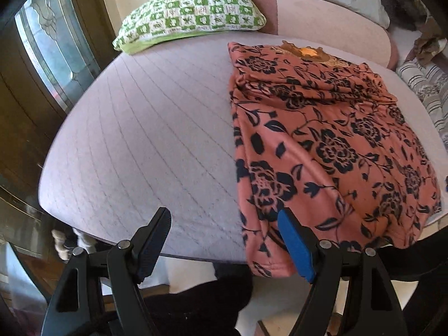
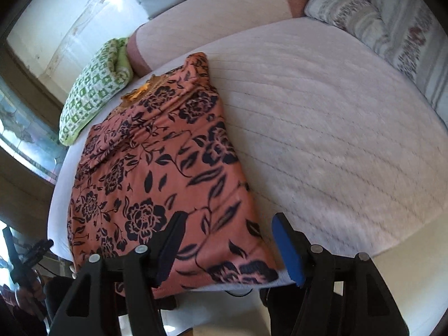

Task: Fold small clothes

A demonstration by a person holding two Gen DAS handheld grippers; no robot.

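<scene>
Quilted bed (image 1: 145, 140), green-checked pillow (image 1: 190, 14) at head; folded floral garment (image 1: 322, 140) overhanging near edge. Left gripper (image 1: 226, 246) fingers wide apart, empty; right gripper (image 2: 228, 247) fingers apart, empty.

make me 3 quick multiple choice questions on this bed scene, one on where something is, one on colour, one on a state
1. Where does the green checked pillow lie?
A. on the garment
B. at the far end of the bed, beyond the garment
C. on the floor

2. What colours is the floral garment?
A. salmon with dark flowers
B. white with green squares
C. plain grey

3. How does the garment lie on the quilted bed cover?
A. crumpled in a ball
B. hanging from a gripper
C. folded lengthwise, its near hem over the bed edge

Answers: 1 B, the pillow sits past the garment's collar end. 2 A, dark roses on salmon cloth. 3 C, layered folds show and the hem droops off the edge; the left gripper and right gripper hold nothing.
</scene>
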